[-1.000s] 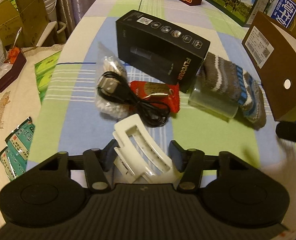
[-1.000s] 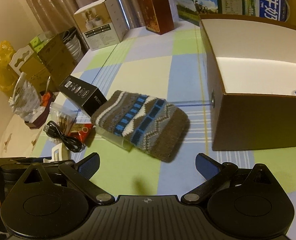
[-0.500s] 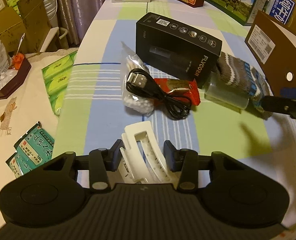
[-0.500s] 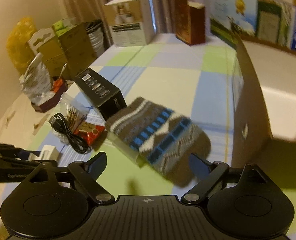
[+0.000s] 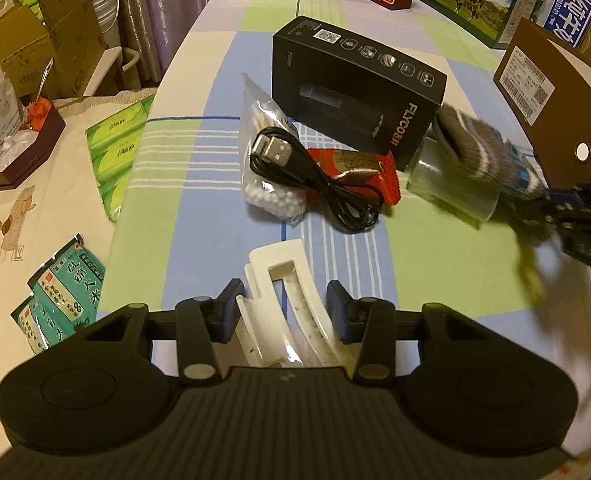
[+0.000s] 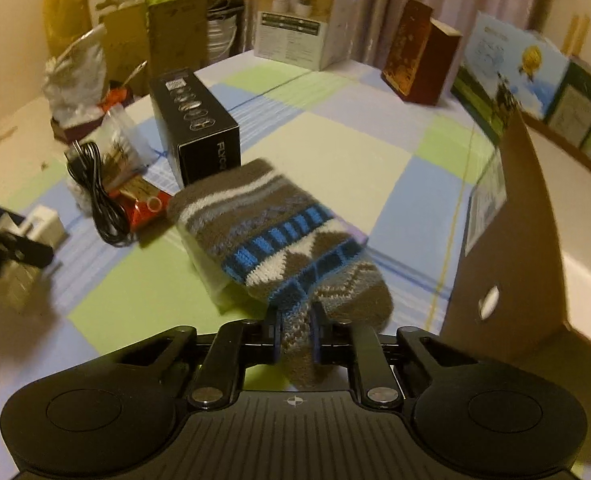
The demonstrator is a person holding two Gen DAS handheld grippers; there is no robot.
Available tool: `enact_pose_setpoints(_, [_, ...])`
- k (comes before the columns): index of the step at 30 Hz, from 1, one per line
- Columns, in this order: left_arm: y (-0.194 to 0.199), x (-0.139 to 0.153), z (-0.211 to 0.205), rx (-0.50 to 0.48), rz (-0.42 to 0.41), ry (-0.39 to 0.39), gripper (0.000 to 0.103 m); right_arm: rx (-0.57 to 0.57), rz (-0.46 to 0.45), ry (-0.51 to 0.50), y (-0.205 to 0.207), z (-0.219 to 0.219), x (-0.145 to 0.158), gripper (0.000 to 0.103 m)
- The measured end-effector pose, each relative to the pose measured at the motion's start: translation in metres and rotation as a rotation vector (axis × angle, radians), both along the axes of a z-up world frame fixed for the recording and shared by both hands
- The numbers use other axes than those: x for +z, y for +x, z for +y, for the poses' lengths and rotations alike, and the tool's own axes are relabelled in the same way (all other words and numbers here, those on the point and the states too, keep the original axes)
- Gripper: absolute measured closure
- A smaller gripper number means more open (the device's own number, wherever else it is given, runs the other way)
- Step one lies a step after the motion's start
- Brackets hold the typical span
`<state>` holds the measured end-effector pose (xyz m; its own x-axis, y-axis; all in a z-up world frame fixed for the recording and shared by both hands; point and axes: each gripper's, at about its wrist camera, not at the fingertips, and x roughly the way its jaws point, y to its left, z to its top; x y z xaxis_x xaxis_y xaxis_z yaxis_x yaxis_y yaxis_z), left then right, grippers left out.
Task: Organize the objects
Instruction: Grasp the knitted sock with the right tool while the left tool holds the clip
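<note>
My left gripper [image 5: 285,306] is shut on a white hair clip [image 5: 275,254] near the table's front. Ahead lie a black USB cable [image 5: 315,180], a red snack packet [image 5: 379,168], a bag of cotton swabs [image 5: 263,120] and a black FLYCO box [image 5: 355,84]. My right gripper [image 6: 296,332] is shut on the edge of a grey-and-blue knitted sock [image 6: 279,232], which rests partly on a clear plastic container [image 5: 451,192]. An open brown cardboard box [image 6: 511,248] stands just right of the sock.
A white box [image 6: 299,16], a dark red box [image 6: 415,60] and milk cartons [image 5: 495,4] line the table's far side. Green tissue packs [image 5: 115,152] and teal sachets [image 5: 67,292] lie on a lower surface past the table's left edge.
My right gripper has dropped towards the sock and closed on its near edge, having been open before. The left gripper has drawn back a little, with the clip still in it.
</note>
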<state>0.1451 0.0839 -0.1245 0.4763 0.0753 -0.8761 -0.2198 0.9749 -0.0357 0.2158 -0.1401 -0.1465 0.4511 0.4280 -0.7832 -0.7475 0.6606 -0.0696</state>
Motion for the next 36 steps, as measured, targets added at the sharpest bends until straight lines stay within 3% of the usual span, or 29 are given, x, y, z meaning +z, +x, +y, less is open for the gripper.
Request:
enact_pose_setpoints(8, [-0.007, 0.001, -0.013, -0.049, 0.004, -0.018, 0.065, -0.095, 0.294, 0.068, -0.014, -0.045, 0.024, 0.093])
enact_pose_setpoints(11, [-0.013, 0.001, -0.023, -0.084, 0.007, -0.027, 0.065, -0.077, 0.339, 0.062, -0.029, -0.055, 0.029, 0.09])
enact_pose_setpoints(14, [-0.018, 0.001, -0.029, -0.101, 0.014, -0.035, 0.065, -0.056, 0.343, 0.068, -0.041, -0.062, 0.031, 0.059])
enact_pose_setpoints(15, [-0.021, 0.001, -0.03, -0.104, 0.016, -0.037, 0.065, -0.049, 0.325, 0.068, -0.044, -0.062, 0.032, 0.038])
enact_pose_setpoints(18, [-0.027, 0.001, -0.032, -0.099, 0.02, -0.036, 0.065, -0.007, 0.241, 0.059, -0.049, -0.061, 0.034, 0.026])
enact_pose_setpoints(22, [-0.031, 0.001, -0.032, -0.073, 0.018, -0.037, 0.064, 0.116, 0.156, 0.003, -0.053, -0.048, 0.02, 0.002])
enact_pose_setpoints(32, [-0.036, -0.001, -0.032, -0.018, 0.019, -0.032, 0.056, 0.297, 0.112, -0.054, -0.052, -0.023, -0.016, 0.002])
enact_pose_setpoints(35, [-0.036, -0.001, -0.034, -0.011, 0.021, -0.025, 0.057, 0.299, 0.102, -0.049, -0.053, -0.022, -0.015, 0.023])
enact_pose_setpoints(36, [-0.037, 0.0, -0.035, -0.013, 0.023, -0.021, 0.057, 0.296, 0.108, -0.037, -0.053, -0.023, -0.013, 0.037])
